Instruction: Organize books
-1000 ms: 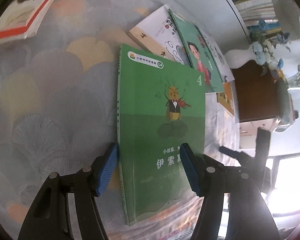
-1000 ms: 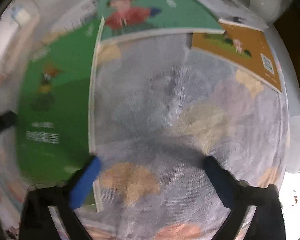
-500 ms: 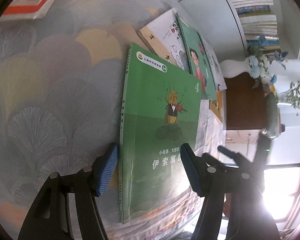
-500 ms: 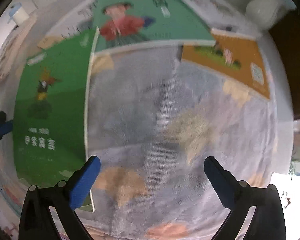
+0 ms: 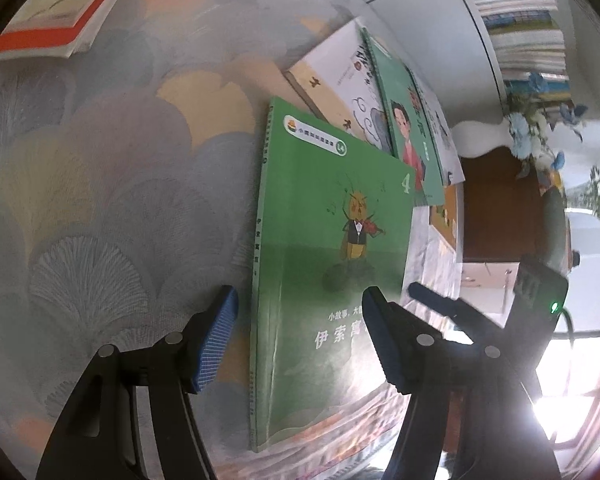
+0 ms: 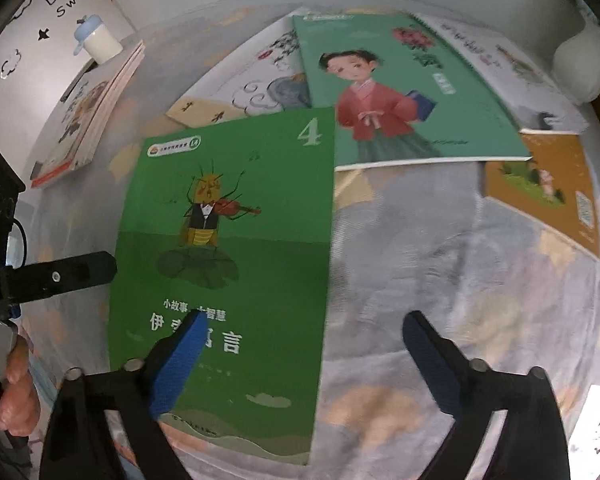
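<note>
Biggest worry: the green book [image 6: 224,264] lies flat on the cloth-covered tabletop [image 6: 440,280], its top corner overlapping a fan of other books [image 6: 400,92], so dragging it probably pulls those askew. The right hand-held gripper [image 6: 300,354] is closing astride its right edge, pads not yet pinching, and may just skate off the cover. The left hand-held gripper [image 5: 300,336] stays spread over the spine, gripping nothing.

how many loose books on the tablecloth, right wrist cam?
5 on the cloth: green violin-insect book nearest; cream book partly under it; teal girl-cover book; white book behind; orange book right. A separate stack lies far left; more may be hidden.
</note>
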Available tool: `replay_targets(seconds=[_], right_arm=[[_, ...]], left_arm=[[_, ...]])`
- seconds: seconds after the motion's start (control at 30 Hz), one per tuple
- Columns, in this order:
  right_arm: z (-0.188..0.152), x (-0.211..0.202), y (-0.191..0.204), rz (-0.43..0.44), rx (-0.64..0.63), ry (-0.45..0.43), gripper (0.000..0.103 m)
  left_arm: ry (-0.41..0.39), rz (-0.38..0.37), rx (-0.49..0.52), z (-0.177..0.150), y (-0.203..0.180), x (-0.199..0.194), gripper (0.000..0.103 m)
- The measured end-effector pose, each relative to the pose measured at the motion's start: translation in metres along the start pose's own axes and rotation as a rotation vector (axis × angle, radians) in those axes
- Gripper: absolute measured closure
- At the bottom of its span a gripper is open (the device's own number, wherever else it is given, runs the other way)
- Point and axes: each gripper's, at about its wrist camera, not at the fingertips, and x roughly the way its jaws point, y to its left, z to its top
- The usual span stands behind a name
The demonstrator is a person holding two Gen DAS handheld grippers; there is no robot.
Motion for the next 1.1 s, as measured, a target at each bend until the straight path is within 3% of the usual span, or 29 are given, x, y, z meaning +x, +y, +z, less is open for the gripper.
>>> replay_targets(seconds=[0.07,0.13,0.23,0.33,0.43,0.5,0.6,0.63,0.7,0.83,1.03,1.1], right_arm=[[-0.003,0.001,0.006,-0.001,0.001,-0.003,0.025],[-0.003,0.005,0.011,0.006,-0.007,-0.001,0.031],[-0.006,0.013,0.015,0.012,-0.015,-0.006,0.031],[-0.014,0.006,0.009,0.065,0.006,-0.019,0.029],[-0.016,0.005,-0.002,0.095,0.036,-0.031,0.029],[-0.016,0.004,-0.012,0.157,0.079,-0.04,0.03],[-0.015,0.005,-0.022,0.22,0.13,-0.049,0.031],[-0.015,0.005,-0.024,0.237,0.146,-0.053,0.031],[-0.015,0.007,-0.025,0.258,0.168,-0.059,0.031],[-0.013,0.005,-0.023,0.268,0.176,-0.061,0.032],[-0.026,-0.012,-0.053,0.276,0.223,-0.059,0.039],[-0.027,-0.014,-0.058,0.265,0.229,-0.057,0.041]], left_arm=[[0.008,0.021,0.009,0.001,-0.003,0.001,0.044],[-0.004,0.08,0.052,-0.001,-0.01,0.001,0.061],[-0.009,0.101,0.128,-0.004,-0.019,0.002,0.073],[-0.024,-0.019,0.149,-0.007,-0.022,-0.007,0.074],[-0.053,-0.19,0.168,-0.009,-0.027,-0.024,0.074],[-0.049,-0.234,0.165,-0.007,-0.028,-0.024,0.074],[-0.037,-0.201,0.156,-0.005,-0.028,-0.009,0.076],[-0.031,-0.174,0.156,-0.005,-0.027,-0.003,0.084],[-0.019,-0.153,0.142,-0.006,-0.027,0.008,0.09],[-0.044,-0.098,0.139,-0.008,-0.033,0.015,0.096],[-0.101,-0.077,0.079,0.003,-0.029,0.004,0.097],[-0.085,-0.135,0.048,0.008,-0.025,0.003,0.097]])
